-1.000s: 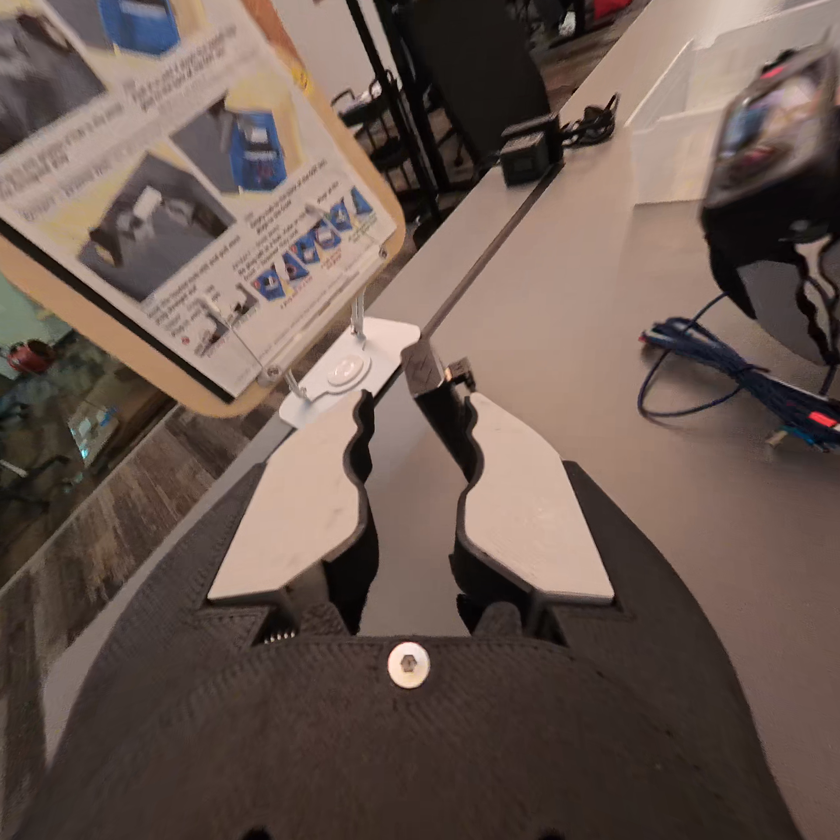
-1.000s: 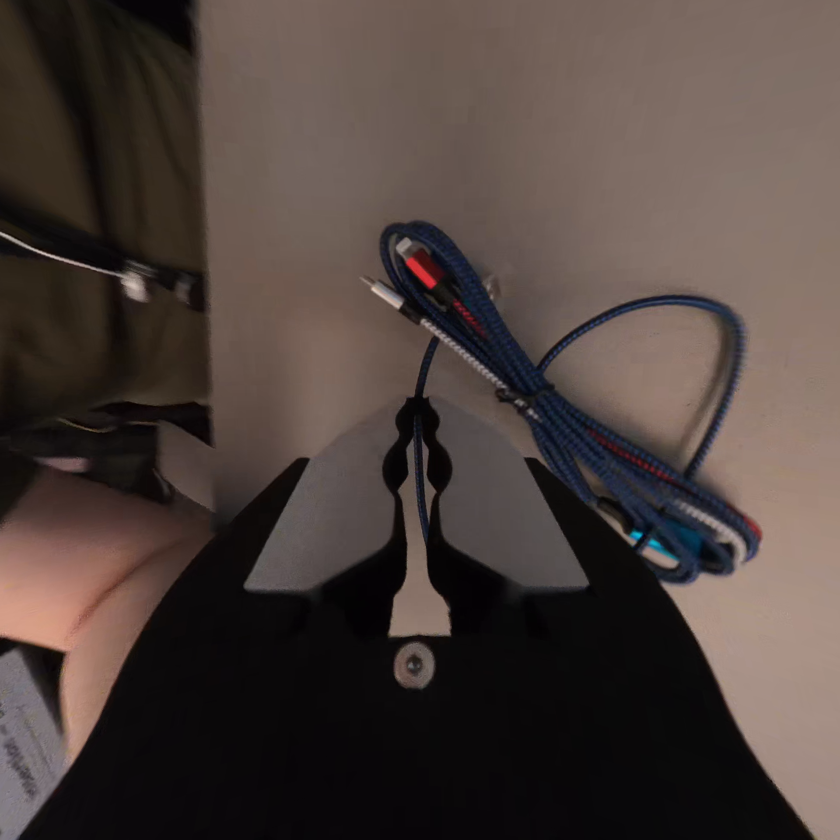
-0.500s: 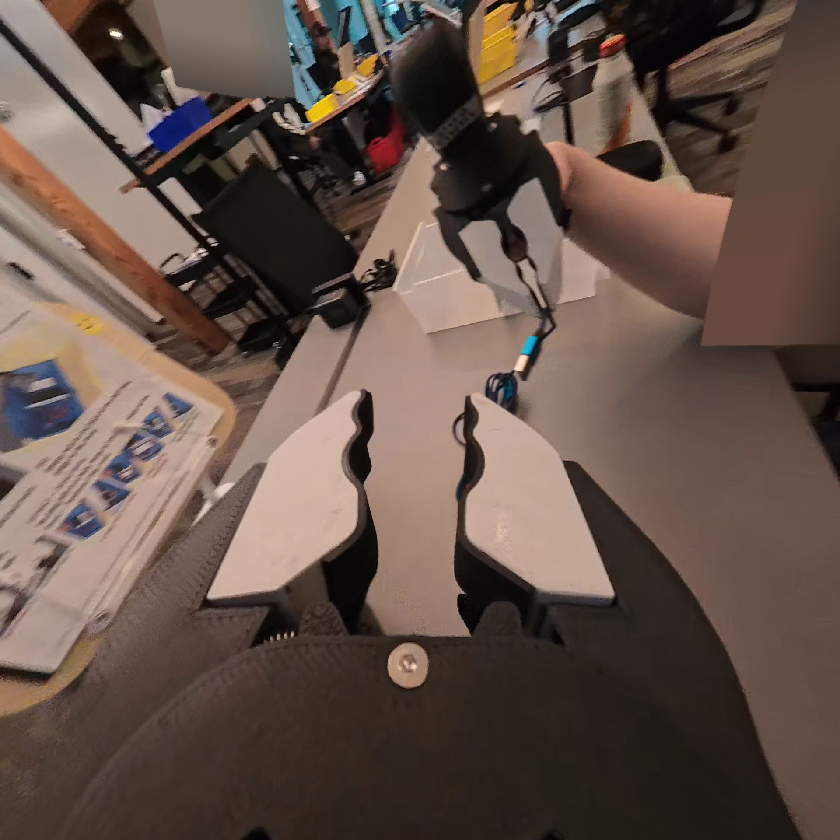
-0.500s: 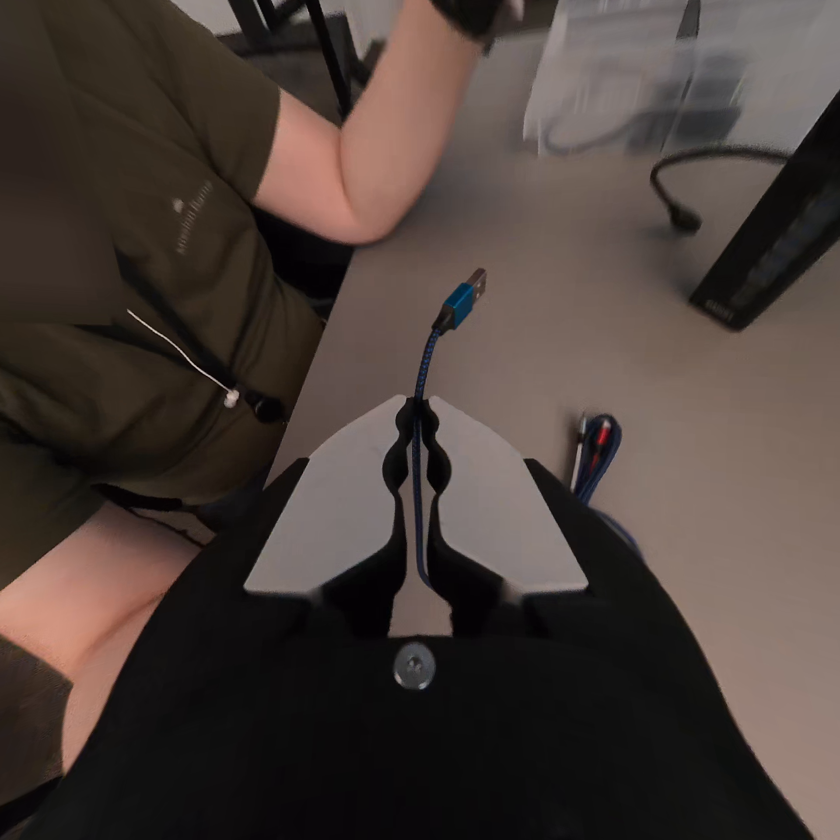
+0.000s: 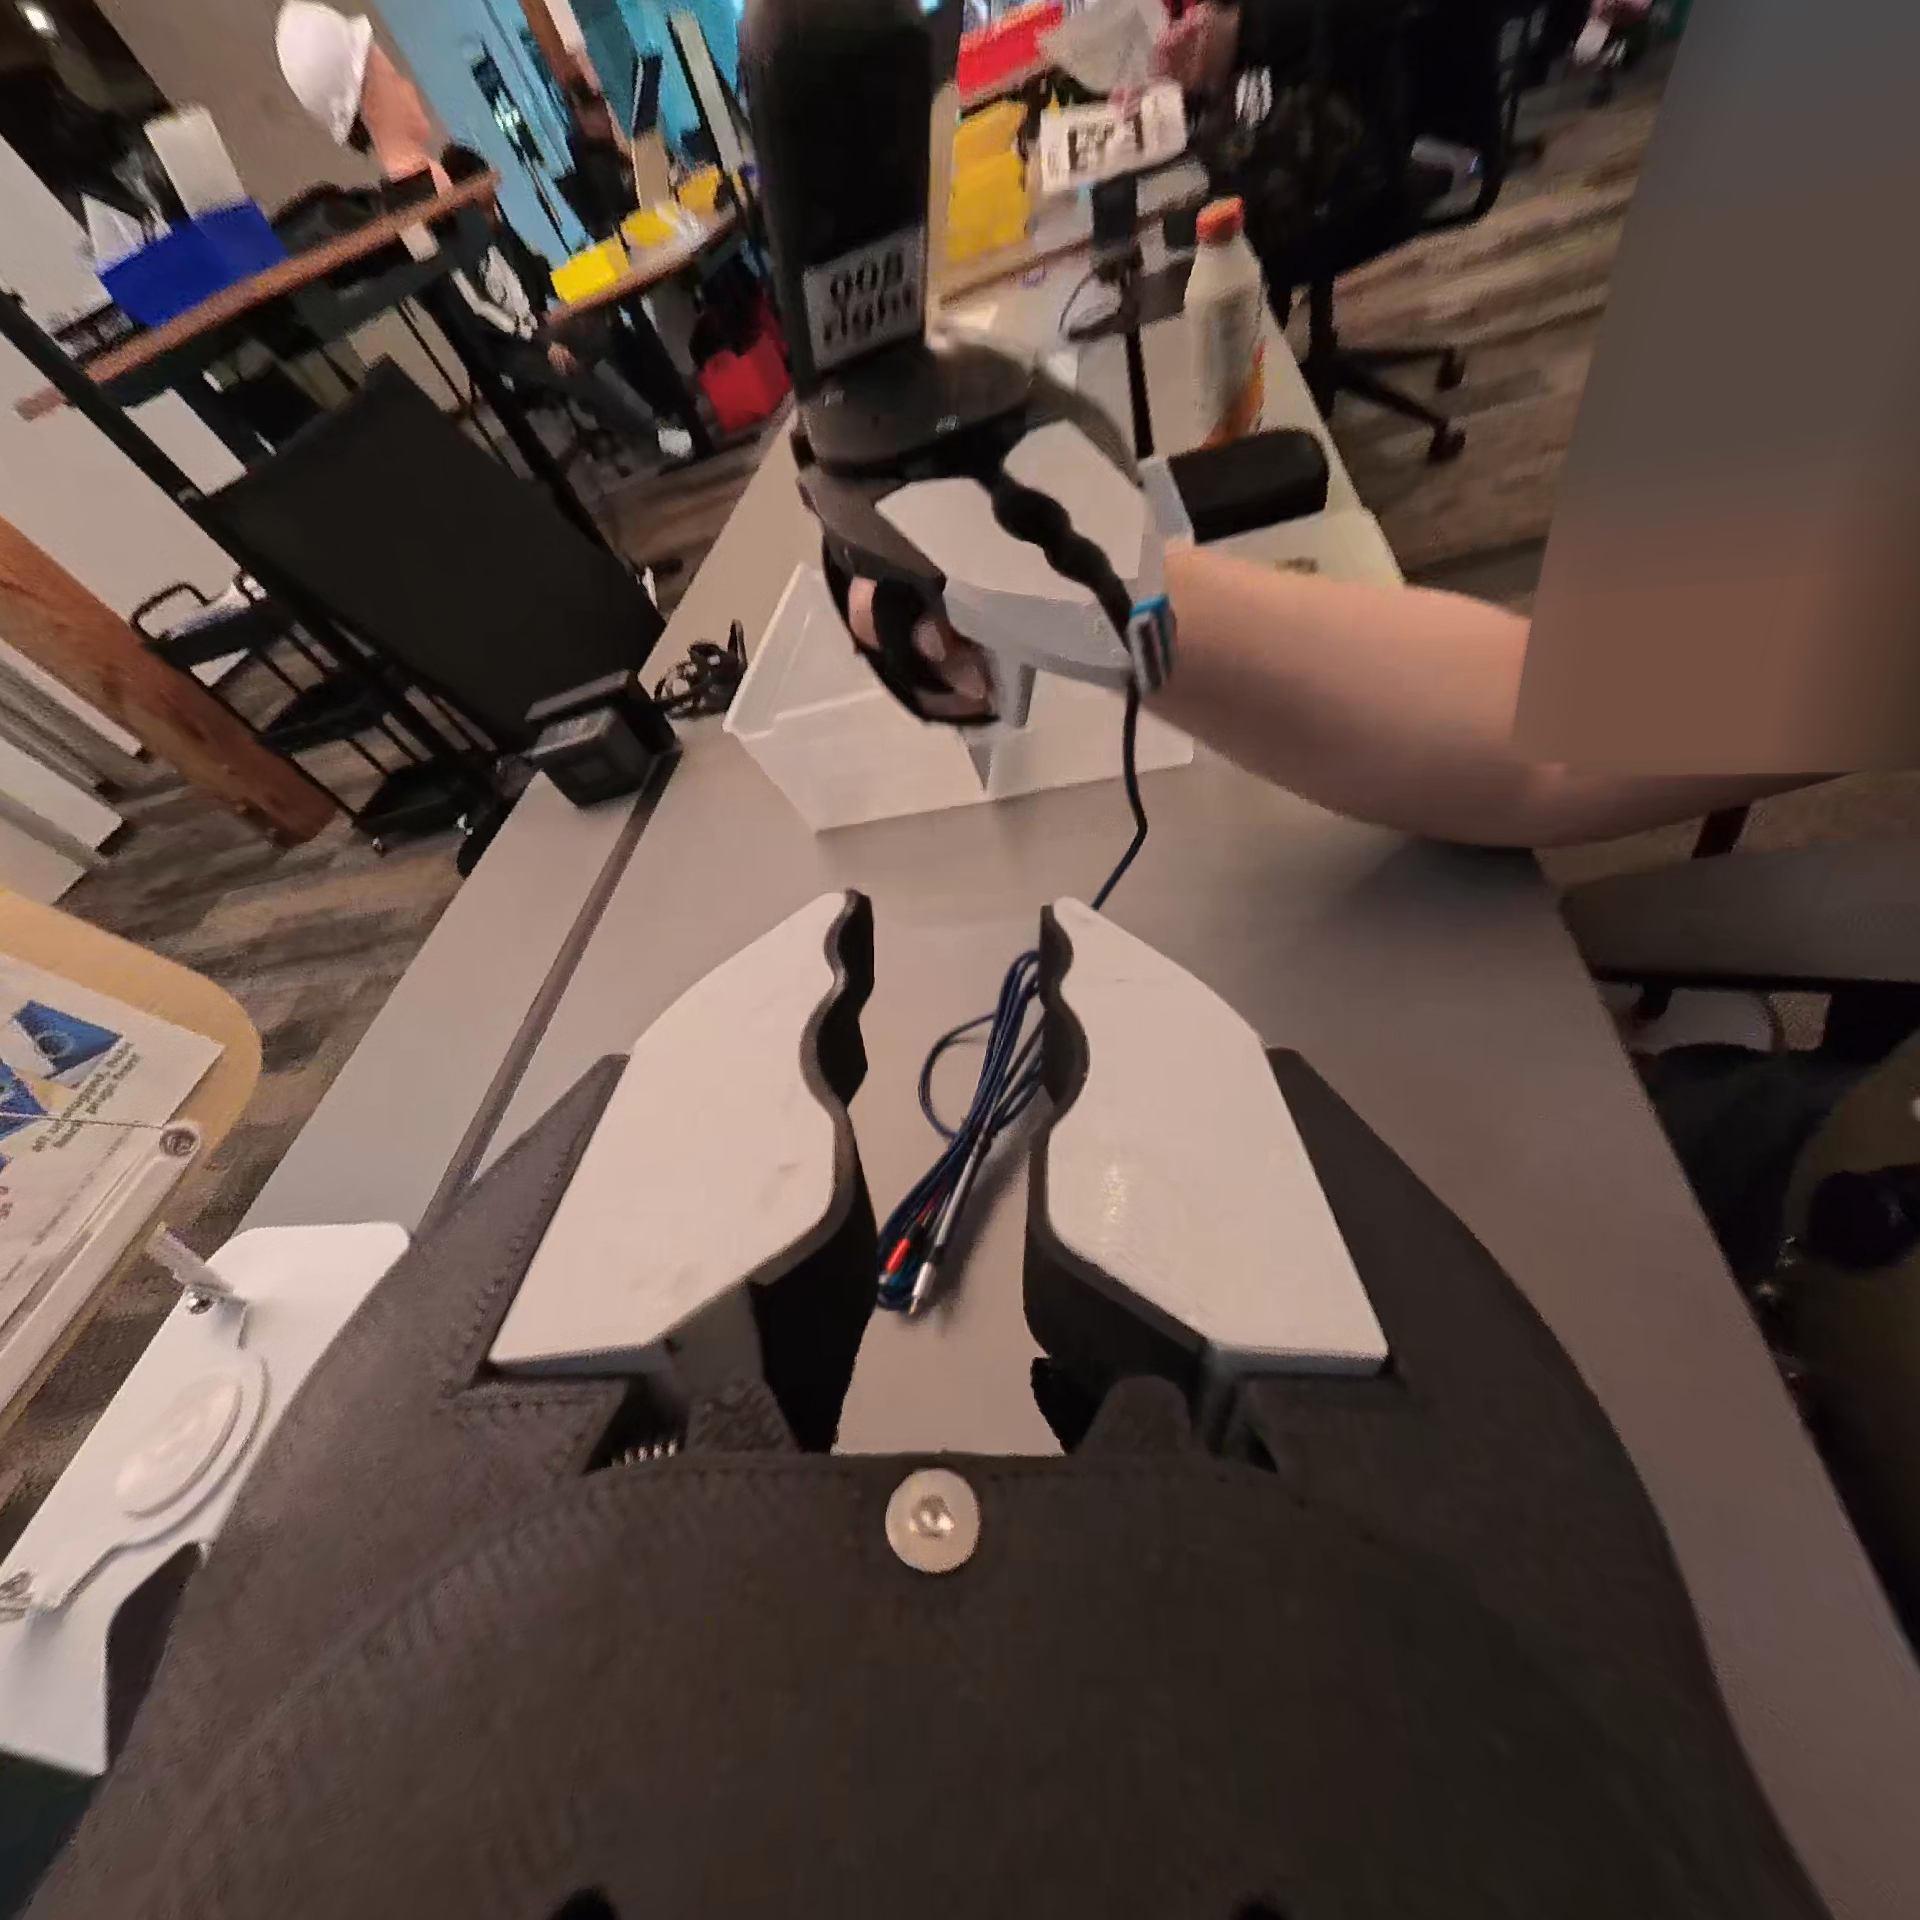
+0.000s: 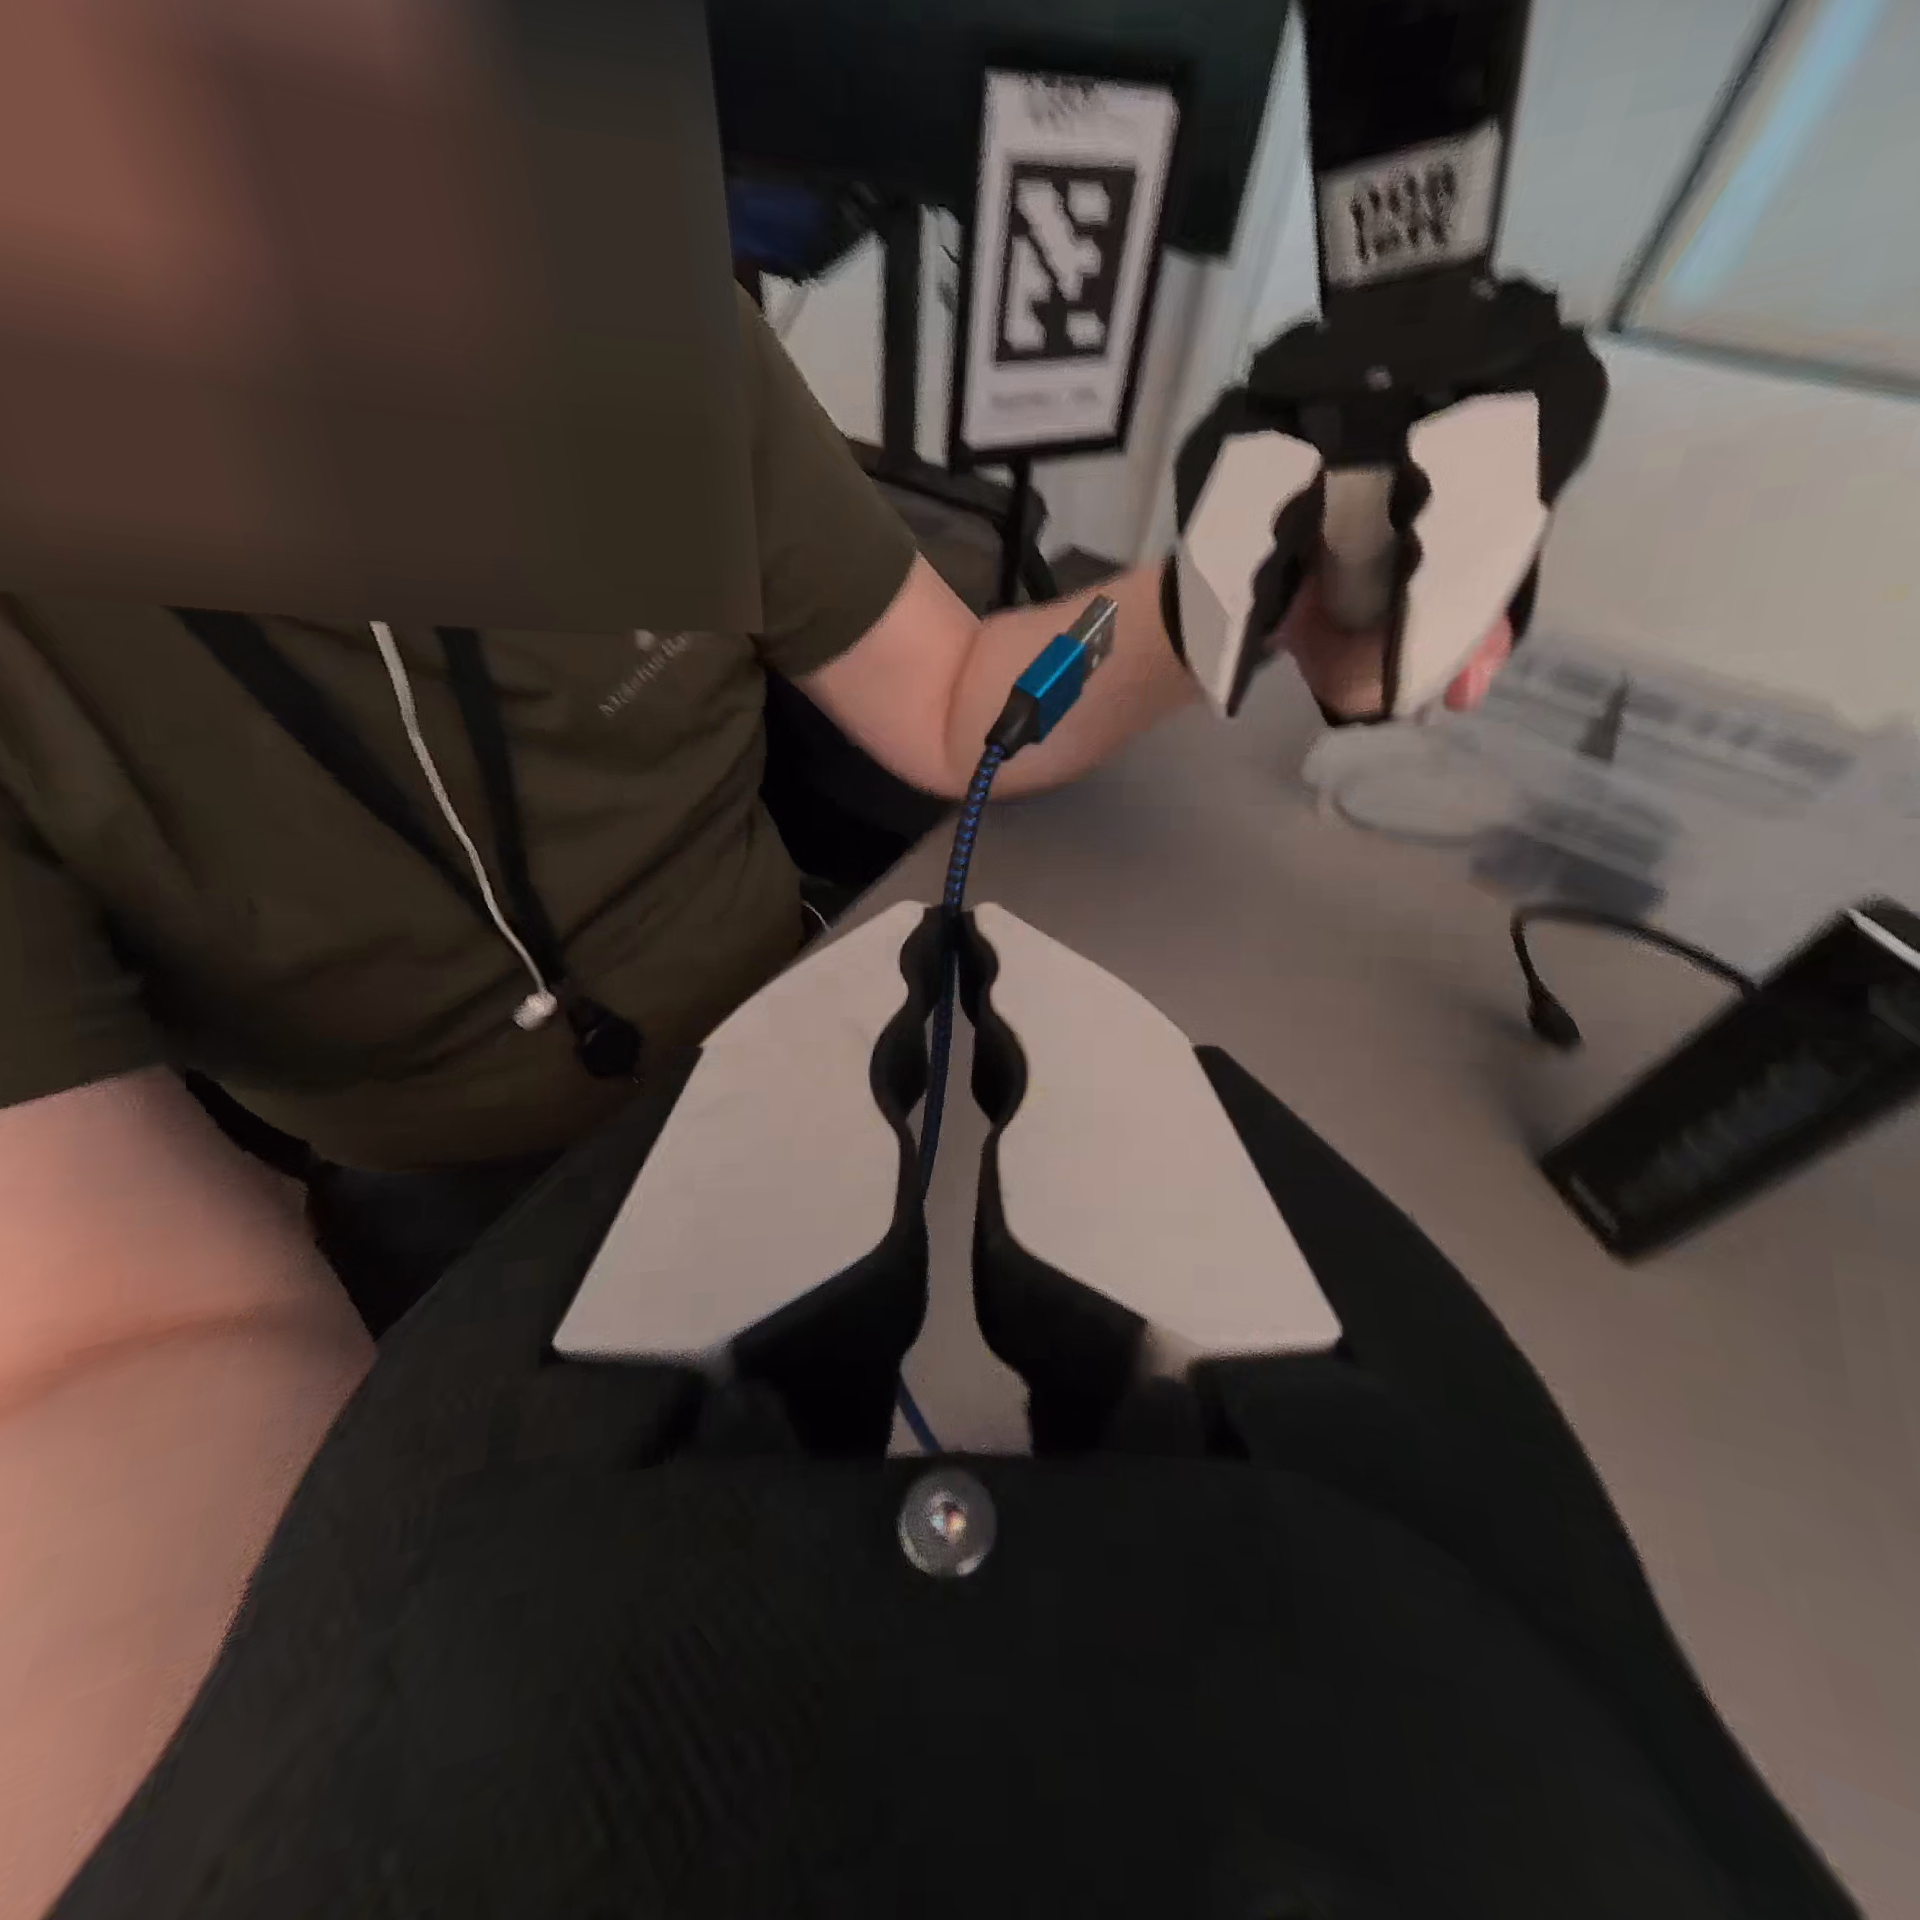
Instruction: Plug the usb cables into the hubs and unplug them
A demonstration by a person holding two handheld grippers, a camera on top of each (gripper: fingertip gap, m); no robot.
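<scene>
My right gripper (image 6: 951,914) is shut on a blue braided usb cable (image 6: 961,831), held in the air. The cable's blue-shelled plug (image 6: 1060,665) sticks out past the fingertips, pointing up and right. In the left wrist view the right gripper (image 5: 1132,623) hangs above the table, and the cable drops from it to a tied cable bundle (image 5: 966,1132) on the table. My left gripper (image 5: 956,914) is open and empty, its fingers framing the bundle from above. It also shows in the right wrist view (image 6: 1351,582), raised and facing the plug. A long black hub (image 6: 1745,1101) lies at the right.
The grey table (image 5: 1351,1039) carries a clear plastic bin (image 5: 831,748) and a black adapter (image 5: 597,738) at the back. A white stand base (image 5: 208,1382) with an instruction board (image 5: 83,1091) is at the left. A person's forearm (image 5: 1403,707) reaches over the table. The tips of one gripper are about 10 cm away from the tips of the other. Between my left fingertips and the long black hub (image 6: 1745,1101) there is roughly 25 cm.
My right gripper has lifted the cable's plug end off the table and turned it toward the left gripper. My left gripper has swung from the instruction board to face the bundle, staying open.
</scene>
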